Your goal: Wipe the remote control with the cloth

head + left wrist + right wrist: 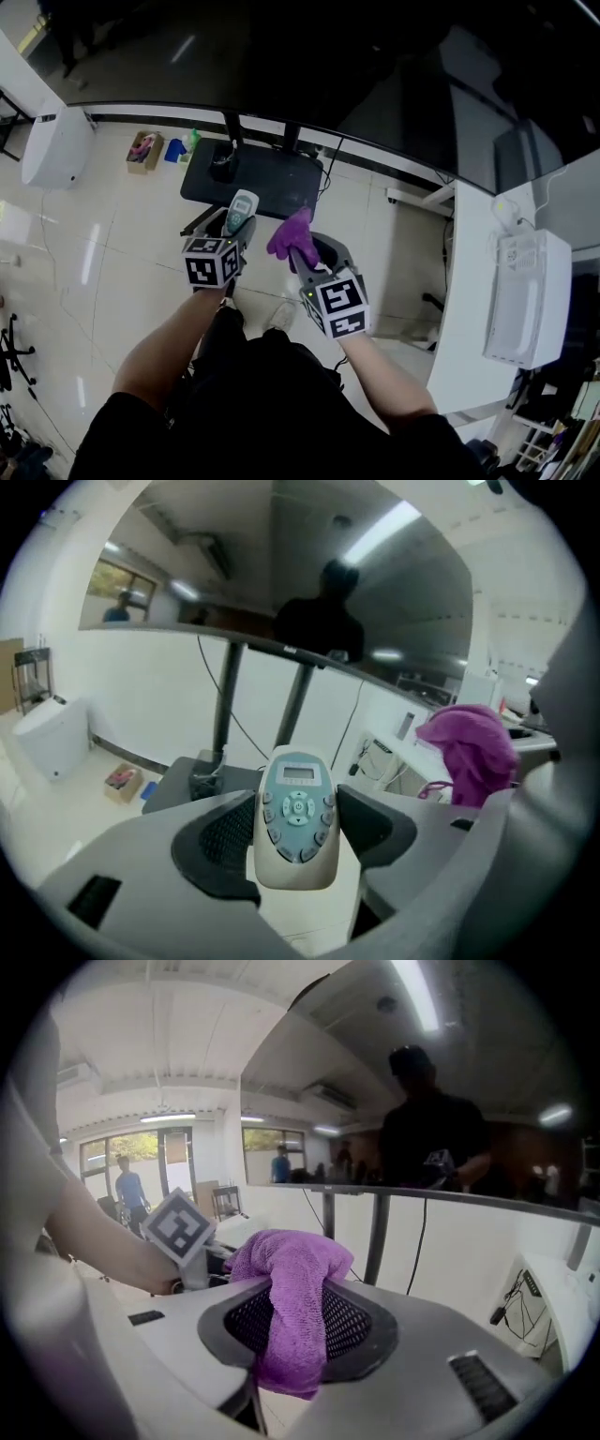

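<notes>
Head view from above, steeply down toward the screen (328, 66), both gripper views close along their jaws, facing that screen, all three sharing its stand (253, 183).

- Head view: bright, even light on the pale floor (112, 234), with soft glare streaks at nine o'clock; the dark glossy panel (375, 75) at twelve o'clock is dim.
- Both gripper views bend strongly, with black corners; a strip light (380, 532) glares at one o'clock.
- The remote control (297, 817) and cloth (295, 1307) are sharp; the nearest edges at three and nine o'clock blur.
</notes>
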### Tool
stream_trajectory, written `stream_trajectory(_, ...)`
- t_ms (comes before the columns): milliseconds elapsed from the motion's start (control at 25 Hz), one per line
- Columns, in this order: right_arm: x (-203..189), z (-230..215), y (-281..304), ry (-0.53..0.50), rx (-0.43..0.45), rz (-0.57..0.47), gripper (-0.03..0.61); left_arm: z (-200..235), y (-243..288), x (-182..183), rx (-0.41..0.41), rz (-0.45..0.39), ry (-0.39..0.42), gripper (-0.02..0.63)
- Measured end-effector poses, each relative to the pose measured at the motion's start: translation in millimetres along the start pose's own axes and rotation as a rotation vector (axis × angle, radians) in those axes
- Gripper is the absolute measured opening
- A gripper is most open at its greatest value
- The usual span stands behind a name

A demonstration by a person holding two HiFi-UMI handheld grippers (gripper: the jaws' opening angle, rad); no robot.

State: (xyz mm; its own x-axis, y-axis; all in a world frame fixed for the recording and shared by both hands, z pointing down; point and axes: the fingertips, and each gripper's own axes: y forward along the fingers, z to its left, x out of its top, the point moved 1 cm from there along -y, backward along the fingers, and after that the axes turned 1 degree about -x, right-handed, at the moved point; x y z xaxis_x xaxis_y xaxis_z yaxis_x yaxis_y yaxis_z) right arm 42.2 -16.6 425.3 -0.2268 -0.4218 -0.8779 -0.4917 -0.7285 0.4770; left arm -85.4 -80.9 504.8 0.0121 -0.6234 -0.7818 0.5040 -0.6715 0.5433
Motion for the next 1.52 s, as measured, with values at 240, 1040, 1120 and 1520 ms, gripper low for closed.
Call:
stream_trajectory(240,-45,-11,27,0.062,-0.028,0.125,0.127,62,116,-34,0.104,0.124,0.049,0.265)
stream_trajectory(1040,-124,-82,138,0.135,-0.126,0.269,0.127,126,257,-81,0.162,0.218,0.022,0.305)
stream_trajectory(1120,-127,-94,154,0.116,-0.141,0.273,0.127,122,249,-79,0.158,0.211,0.025,0.305)
stream_trajectory(1520,-187,-139,276,0.007,-0.170,0.423,0.141,115,173,-91,0.132,0.195,0.029,0.304)
